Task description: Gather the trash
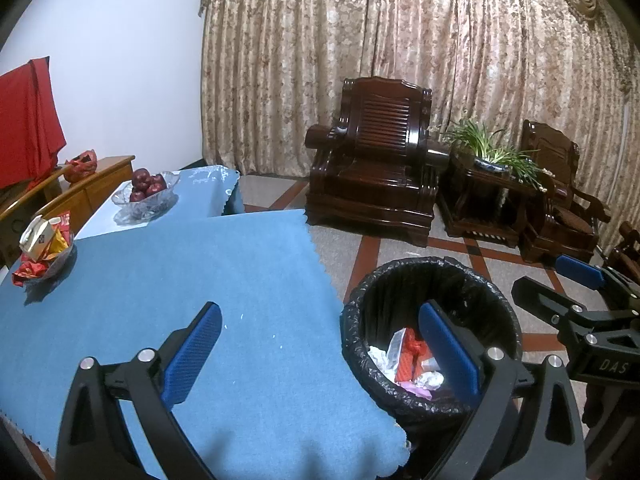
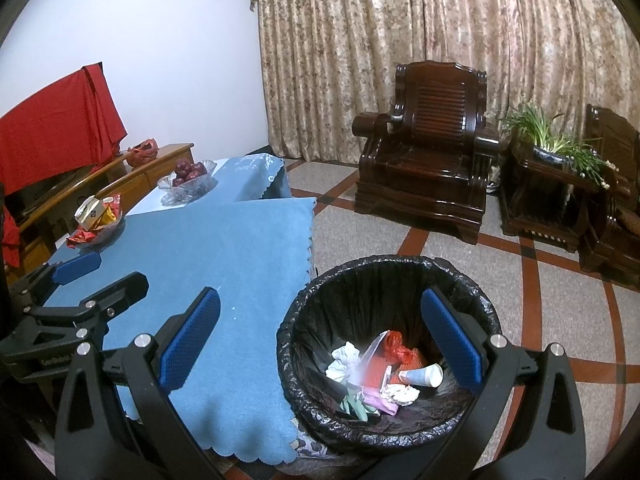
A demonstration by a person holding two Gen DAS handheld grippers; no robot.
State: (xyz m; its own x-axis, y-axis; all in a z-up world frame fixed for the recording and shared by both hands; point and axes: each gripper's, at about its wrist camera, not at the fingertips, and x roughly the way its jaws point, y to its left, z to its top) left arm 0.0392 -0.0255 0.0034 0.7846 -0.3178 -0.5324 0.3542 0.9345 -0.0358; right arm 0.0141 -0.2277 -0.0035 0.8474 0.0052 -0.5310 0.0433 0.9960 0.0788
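Both grippers held over the near edge of the surface (image 2: 224,248), which is covered with a blue cloth (image 1: 192,280).

Left gripper (image 1: 320,352): jaws wide apart, nothing between them. One blue pad sits over the cloth, the other over the mouth of the bin (image 1: 400,280).

Right gripper (image 2: 320,340): jaws wide apart, nothing held. Same stance, one pad over the cloth, one over the bin (image 2: 360,280).

Bin stands on the floor just beside the surface's corner, lined with a black bag. Trash lies at the bottom: white crumpled paper (image 2: 344,360), a red bag (image 2: 396,344), a paper cup (image 2: 424,376) on its side, a clear wrapper, a pink scrap.

Far side of the surface: a dish of wrappers and a small carton (image 2: 96,216); further back, a glass bowl of red fruit (image 2: 188,172). The cloth between the grippers and the dish is bare apart from a few pale specks.

Background: dark wooden armchair (image 2: 424,168), potted plant (image 2: 560,140), patterned curtain.
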